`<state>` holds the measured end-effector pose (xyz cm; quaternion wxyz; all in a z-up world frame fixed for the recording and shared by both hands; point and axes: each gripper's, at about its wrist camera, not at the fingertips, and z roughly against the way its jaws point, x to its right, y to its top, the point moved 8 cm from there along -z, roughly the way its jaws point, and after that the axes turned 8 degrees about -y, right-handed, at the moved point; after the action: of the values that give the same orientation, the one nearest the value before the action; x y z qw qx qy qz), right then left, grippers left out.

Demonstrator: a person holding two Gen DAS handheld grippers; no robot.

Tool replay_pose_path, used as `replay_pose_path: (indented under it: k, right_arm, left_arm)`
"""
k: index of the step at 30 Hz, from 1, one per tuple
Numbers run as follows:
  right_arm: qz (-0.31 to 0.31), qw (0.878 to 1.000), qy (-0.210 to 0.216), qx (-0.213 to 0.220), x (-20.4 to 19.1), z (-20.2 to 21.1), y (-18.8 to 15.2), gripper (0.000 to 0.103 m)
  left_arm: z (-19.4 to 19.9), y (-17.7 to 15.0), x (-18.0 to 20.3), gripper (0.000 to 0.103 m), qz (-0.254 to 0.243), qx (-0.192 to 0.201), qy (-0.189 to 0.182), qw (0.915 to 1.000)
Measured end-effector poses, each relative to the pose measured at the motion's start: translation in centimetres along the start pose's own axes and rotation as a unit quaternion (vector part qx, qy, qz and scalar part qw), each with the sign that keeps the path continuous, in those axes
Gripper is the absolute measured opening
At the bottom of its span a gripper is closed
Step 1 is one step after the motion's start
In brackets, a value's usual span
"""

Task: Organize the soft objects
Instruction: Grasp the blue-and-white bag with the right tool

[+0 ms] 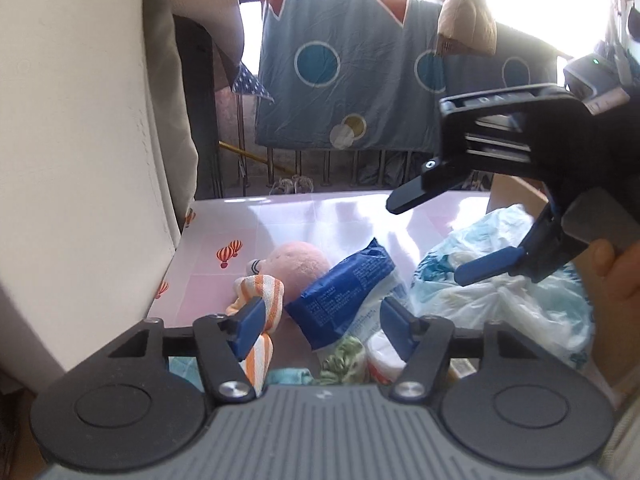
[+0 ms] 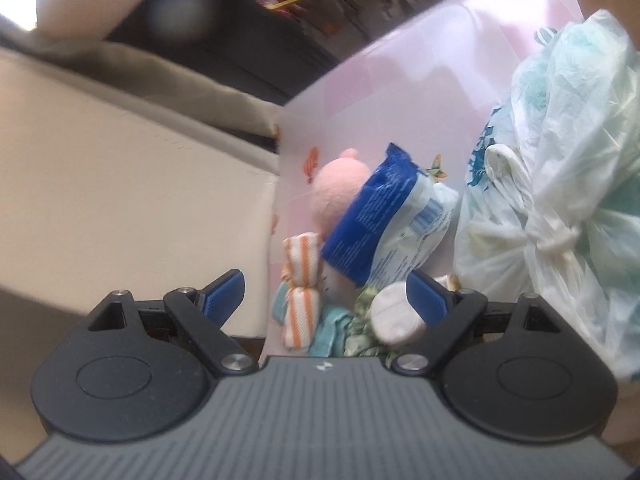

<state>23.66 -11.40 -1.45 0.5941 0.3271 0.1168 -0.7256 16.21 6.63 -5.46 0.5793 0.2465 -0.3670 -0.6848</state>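
The biggest risk looks like the knotted plastic bag (image 2: 560,200): it bulks up just right of the right gripper (image 2: 324,296) and could snag or drag as the jaws go in. The right jaws stand wide open, holding nothing. Next, the blue wipes packet (image 1: 344,292) leans on the pink plush toy (image 1: 298,266) ahead of the left gripper (image 1: 320,320); pulling one may topple the other. The left jaws are part open, gripping nothing, with the orange-striped cloth (image 1: 264,320) touching or just beside the left pad; I cannot tell which. That soft, crumpled roll could be nipped by mistake. All lie heaped on the pink bench (image 1: 320,216).
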Motion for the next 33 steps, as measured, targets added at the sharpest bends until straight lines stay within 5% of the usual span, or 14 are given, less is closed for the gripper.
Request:
replay_pose_path:
  k: [15, 26, 33]
  right_arm:
    - [-0.067, 0.990, -0.098, -0.077, 2.2, -11.1, 4.8, 0.089]
    - [-0.054, 0.987, -0.125, -0.081, 3.1, -13.0, 4.8, 0.089]
    - [-0.024, 0.992, -0.110, -0.063, 2.4, -13.3, 4.1, 0.076]
  left_arm:
    - [-9.6, -0.4, -2.4, 0.059, 0.062, -0.111, -0.022, 0.9916]
    - [-8.9, -0.1, -1.5, 0.049, 0.086, -0.091, -0.050, 0.9909]
    - [-7.1, 0.8, -0.4, 0.042, 0.073, -0.082, -0.066, 0.9917]
